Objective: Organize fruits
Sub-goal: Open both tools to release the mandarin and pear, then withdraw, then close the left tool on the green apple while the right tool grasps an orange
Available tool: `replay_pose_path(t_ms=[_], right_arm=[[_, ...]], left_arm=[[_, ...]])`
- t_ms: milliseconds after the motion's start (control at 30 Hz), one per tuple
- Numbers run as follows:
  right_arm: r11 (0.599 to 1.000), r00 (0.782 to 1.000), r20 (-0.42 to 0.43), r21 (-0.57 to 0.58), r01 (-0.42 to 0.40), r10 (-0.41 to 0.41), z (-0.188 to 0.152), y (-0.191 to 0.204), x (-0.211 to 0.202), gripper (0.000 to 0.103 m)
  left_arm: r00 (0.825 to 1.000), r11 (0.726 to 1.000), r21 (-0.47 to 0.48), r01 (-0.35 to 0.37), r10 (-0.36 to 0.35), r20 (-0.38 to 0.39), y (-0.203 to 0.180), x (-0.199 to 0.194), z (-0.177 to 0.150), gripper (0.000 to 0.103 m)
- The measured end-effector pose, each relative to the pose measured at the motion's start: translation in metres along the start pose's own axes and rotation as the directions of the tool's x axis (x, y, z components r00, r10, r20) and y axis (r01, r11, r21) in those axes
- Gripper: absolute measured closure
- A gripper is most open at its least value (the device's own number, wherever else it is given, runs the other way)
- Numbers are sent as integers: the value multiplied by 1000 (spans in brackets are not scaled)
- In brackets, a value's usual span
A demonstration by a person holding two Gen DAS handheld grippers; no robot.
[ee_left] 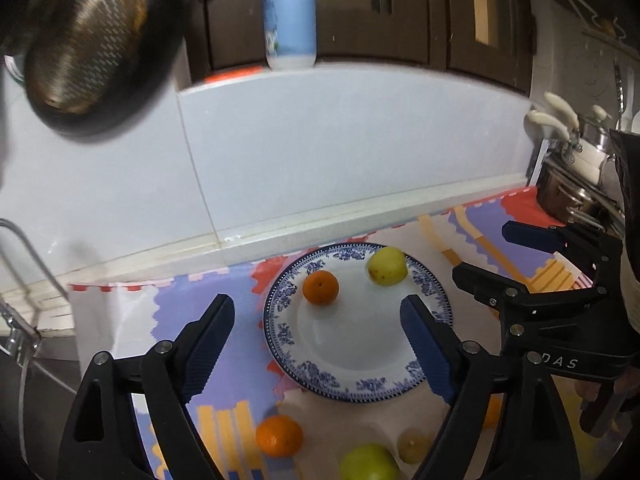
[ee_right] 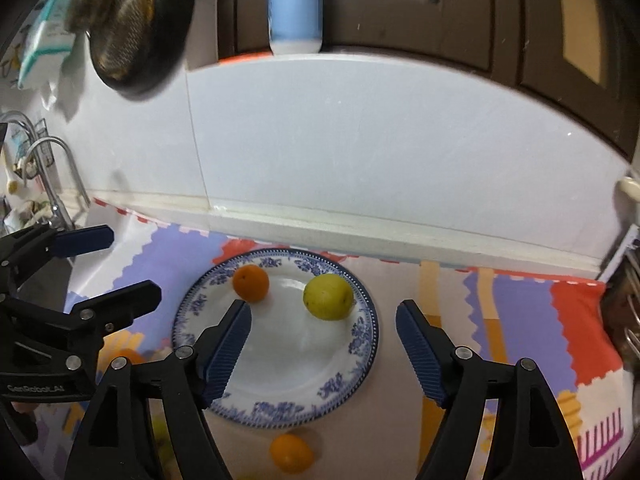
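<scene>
Both grippers, the left gripper (ee_left: 318,330) and the right gripper (ee_right: 324,338), are spread wide and hold nothing above the plate (ee_left: 352,360). On the plate lie one orange (ee_left: 320,287) and one green fruit (ee_left: 387,266), apart. Another orange (ee_left: 279,435) lies on the mat (ee_left: 224,412) near the plate.

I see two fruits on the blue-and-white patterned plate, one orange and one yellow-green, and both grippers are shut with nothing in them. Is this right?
Not quite. The blue-and-white patterned plate does hold one orange fruit and one yellow-green fruit, and nothing is held. But the left gripper and the right gripper are open, not shut; each wrist view shows its own jaws spread wide apart.
</scene>
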State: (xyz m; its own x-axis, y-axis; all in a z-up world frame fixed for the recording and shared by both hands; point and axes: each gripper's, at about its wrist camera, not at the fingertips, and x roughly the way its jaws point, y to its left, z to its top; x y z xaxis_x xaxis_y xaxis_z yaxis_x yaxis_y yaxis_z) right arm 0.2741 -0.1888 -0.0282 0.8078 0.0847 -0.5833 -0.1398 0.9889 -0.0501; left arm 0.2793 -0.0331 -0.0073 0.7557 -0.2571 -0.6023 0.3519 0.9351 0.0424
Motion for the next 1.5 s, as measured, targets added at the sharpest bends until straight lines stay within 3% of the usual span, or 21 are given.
replay_pose_path(t_ms=[333,600,1067,1500], right_arm=[[999,997,66,5,34,-34,-18,10,-59,27],[996,994,60,0,88,-88,-42,18,-79,27],[992,994,-77,87,87,-80,-95,18,-76,27],[989,975,-208,103,102,-78,-128,17,-50,28]], left_arm=[[996,999,-19,-48,49,77,-8,-52,-23,12],[993,996,-12,-86,87,74,-11,-69,-51,12],[998,998,7,-58,58,-33,-20,-59,-90,12],[986,998,48,-32,40,-165,-22,-26,-117,12]])
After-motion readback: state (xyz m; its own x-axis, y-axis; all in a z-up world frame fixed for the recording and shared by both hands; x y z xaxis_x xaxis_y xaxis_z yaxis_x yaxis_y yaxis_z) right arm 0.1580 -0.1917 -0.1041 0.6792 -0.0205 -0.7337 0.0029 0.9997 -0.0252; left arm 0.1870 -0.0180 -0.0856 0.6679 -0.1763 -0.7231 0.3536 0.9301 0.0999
